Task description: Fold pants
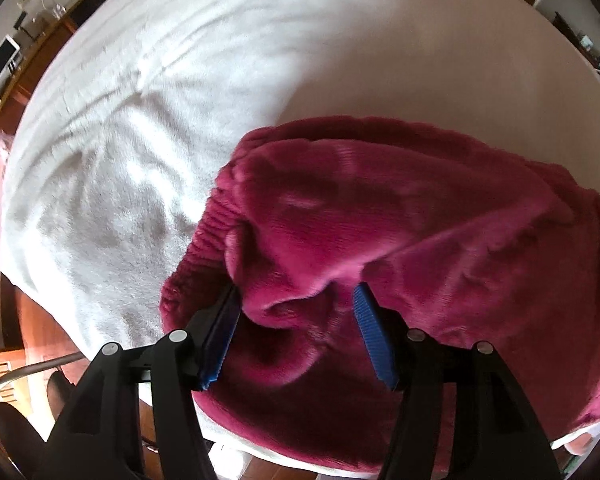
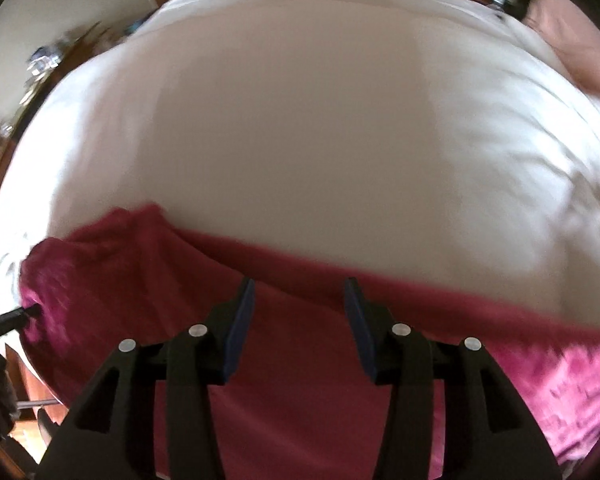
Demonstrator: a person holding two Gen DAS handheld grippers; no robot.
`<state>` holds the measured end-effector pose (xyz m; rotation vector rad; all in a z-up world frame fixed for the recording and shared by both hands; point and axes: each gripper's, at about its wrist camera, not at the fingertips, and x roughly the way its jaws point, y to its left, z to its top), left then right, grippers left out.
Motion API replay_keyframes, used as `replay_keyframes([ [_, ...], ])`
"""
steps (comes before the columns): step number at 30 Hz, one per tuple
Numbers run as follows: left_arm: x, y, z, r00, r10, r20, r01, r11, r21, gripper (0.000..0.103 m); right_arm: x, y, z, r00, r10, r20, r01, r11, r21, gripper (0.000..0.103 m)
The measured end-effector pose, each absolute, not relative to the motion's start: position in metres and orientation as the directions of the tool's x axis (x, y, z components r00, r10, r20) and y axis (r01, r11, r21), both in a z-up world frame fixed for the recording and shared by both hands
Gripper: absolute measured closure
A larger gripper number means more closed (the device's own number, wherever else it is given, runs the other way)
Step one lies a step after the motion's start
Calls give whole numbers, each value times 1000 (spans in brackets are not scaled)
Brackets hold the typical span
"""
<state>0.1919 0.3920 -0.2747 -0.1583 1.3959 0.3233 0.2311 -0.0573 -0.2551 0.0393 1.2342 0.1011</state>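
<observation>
Pants [image 1: 400,216] — plush magenta fleece, ribbed waistband | bedspread [image 1: 112,152] — white, fuzzy

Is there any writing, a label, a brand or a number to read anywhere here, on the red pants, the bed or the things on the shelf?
None can be read.
Pants: plain magenta fleece, no tag or print showing.
White cover: no text.
Shelf: the small items on it are too small and blurred to read.
Both grippers: no markings showing.

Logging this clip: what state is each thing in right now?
Fuzzy magenta fleece pants: bunched and rumpled on the bed, not folded flat.
White bed cover: spread out, creased.
Left gripper: open, a fold of fleece between its fingers.
Right gripper: open, over the pants.
</observation>
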Motion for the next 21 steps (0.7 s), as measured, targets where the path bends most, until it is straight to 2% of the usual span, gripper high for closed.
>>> replay_keyframes([
  [3,190,366,-266,154,181,-971,-306,943,127,44,205,-105,-261,314,27,-949,22,999,36,55],
  [10,176,292,-244,203,191,-960,-229,963,144,44,151,-187,-262,323,-31,-946,163,986,24,55],
  [17,152,220,-231,208,186,-960,-155,976,156,44,165,-229,-294,307,-123,-944,193,979,-65,56],
  [21,135,193,-225,208,195,-959,-135,976,169,44,186,-262,-307,313,-77,-947,272,962,12,56],
])
